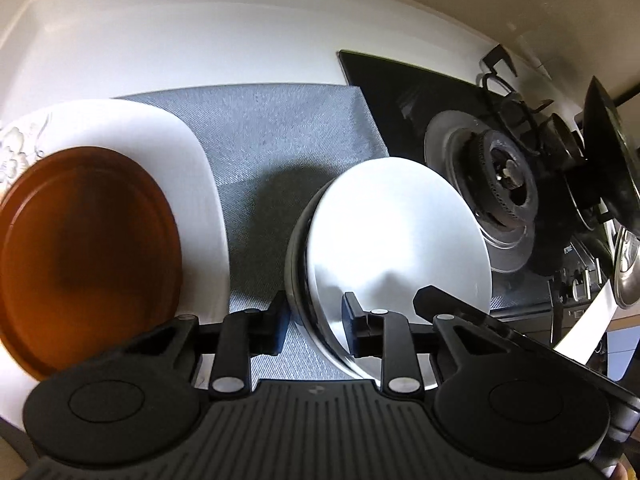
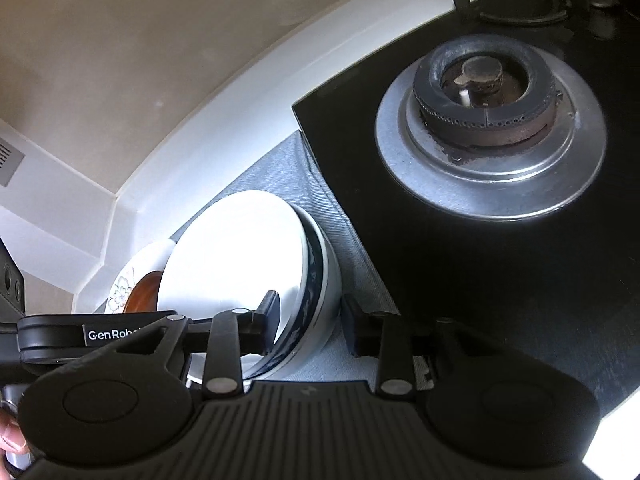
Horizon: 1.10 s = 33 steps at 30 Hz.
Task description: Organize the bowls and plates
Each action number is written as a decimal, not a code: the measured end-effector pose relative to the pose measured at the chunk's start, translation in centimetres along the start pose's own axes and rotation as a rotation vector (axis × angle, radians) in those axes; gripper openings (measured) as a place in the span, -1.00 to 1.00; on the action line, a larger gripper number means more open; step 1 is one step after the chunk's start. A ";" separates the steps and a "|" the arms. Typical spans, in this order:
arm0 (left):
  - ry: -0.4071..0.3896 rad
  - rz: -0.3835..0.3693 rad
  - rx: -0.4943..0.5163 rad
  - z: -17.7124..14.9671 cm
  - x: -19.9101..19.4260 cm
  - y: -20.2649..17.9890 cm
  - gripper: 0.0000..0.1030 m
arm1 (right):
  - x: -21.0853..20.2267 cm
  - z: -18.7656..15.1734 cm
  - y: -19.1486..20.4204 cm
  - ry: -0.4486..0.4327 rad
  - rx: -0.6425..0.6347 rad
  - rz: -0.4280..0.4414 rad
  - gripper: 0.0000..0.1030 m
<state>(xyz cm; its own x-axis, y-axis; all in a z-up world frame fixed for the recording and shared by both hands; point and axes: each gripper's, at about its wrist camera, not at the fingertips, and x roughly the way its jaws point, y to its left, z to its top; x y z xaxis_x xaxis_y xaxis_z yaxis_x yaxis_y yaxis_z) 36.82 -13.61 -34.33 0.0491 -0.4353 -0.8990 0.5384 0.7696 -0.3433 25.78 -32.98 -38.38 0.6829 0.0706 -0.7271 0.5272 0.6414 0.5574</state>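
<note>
A white bowl (image 1: pixel 400 232) sits nested in a dark-rimmed bowl (image 1: pixel 294 268) on the grey mat (image 1: pixel 272 140). My left gripper (image 1: pixel 314 326) is open, its fingers on either side of the near rim of these bowls. The same bowls (image 2: pixel 236 256) show in the right wrist view, where my right gripper (image 2: pixel 310 322) is open with its fingers on either side of the bowls' near wall. To the left, a brown plate (image 1: pixel 88 248) lies on a large white flowered plate (image 1: pixel 192 160); both also show in the right wrist view (image 2: pixel 142 288).
A black gas hob (image 2: pixel 500 260) with a burner (image 2: pixel 486 100) adjoins the mat on the right. Pots and a lid (image 1: pixel 612 148) stand on the far burner. A white backsplash (image 1: pixel 200 40) runs behind the counter.
</note>
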 end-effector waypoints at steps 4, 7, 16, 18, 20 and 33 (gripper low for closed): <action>-0.017 0.007 0.008 -0.5 -1.7 0.2 -0.42 | -1.0 -0.7 0.6 -0.039 0.025 0.021 -0.30; -0.040 0.030 0.013 -1.1 -3.3 0.5 -0.41 | -1.4 -1.1 1.8 -0.044 0.006 0.036 -0.30; -0.101 0.149 -0.036 -2.8 -7.4 1.8 -0.41 | -1.2 -1.9 3.9 0.018 -0.075 0.166 -0.30; -0.106 0.185 -0.069 -3.4 -8.2 2.1 -0.41 | -0.9 -2.0 4.2 0.043 -0.084 0.200 -0.30; -0.113 0.227 -0.092 -4.0 -9.1 2.1 -0.40 | -0.8 -2.2 4.9 0.074 -0.105 0.223 -0.30; -0.191 0.435 -0.319 -9.7 -17.4 5.1 -0.39 | -1.0 -5.2 10.9 0.233 -0.266 0.462 -0.30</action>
<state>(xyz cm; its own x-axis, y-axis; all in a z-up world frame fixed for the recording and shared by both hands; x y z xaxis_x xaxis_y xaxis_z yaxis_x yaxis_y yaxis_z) 30.52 2.43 -23.14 0.3766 -0.1010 -0.9208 0.1554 0.9868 -0.0447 28.22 -22.07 -33.71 0.6667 0.5353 -0.5186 0.0353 0.6723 0.7394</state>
